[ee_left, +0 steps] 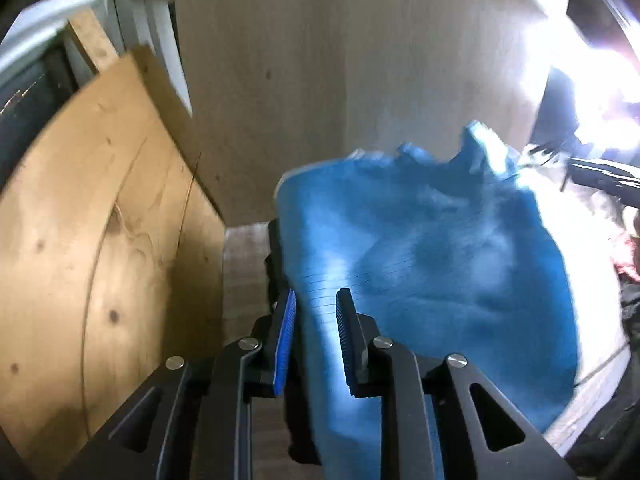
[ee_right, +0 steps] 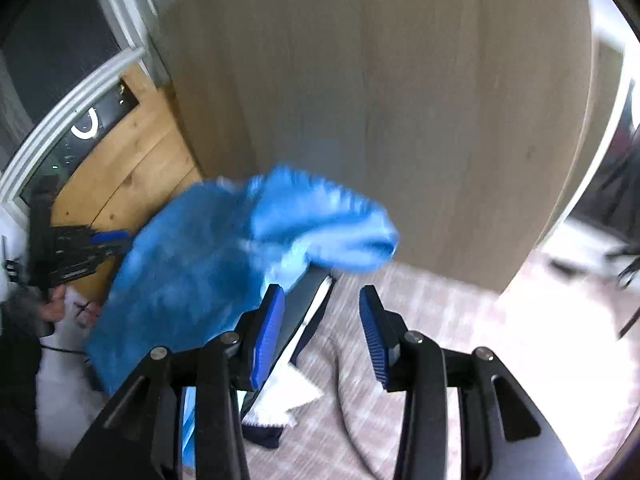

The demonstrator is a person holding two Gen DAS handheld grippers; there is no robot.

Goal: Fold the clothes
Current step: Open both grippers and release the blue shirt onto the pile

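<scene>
A fluffy blue garment (ee_left: 432, 256) lies bunched and blurred in front of both grippers. My left gripper (ee_left: 316, 300) hangs over its near left edge, jaws a little apart. The blue cloth shows through the gap and the pads do not press on it. In the right wrist view the garment (ee_right: 192, 264) fills the left, with one rolled end (ee_right: 332, 224) lifted. My right gripper (ee_right: 322, 296) stands open to the right of it, nothing between its fingers. The left gripper (ee_right: 108, 240), held in a hand, is at the garment's far left edge. The right gripper (ee_left: 600, 178) shows at the garment's far right.
A dark garment with white trim (ee_right: 308, 312) and a white cloth (ee_right: 292, 396) lie under the blue one on a woven pale surface (ee_right: 440, 340). A tall light wood panel (ee_right: 380, 100) stands close behind. A knotty pine board (ee_left: 100, 220) leans at the left.
</scene>
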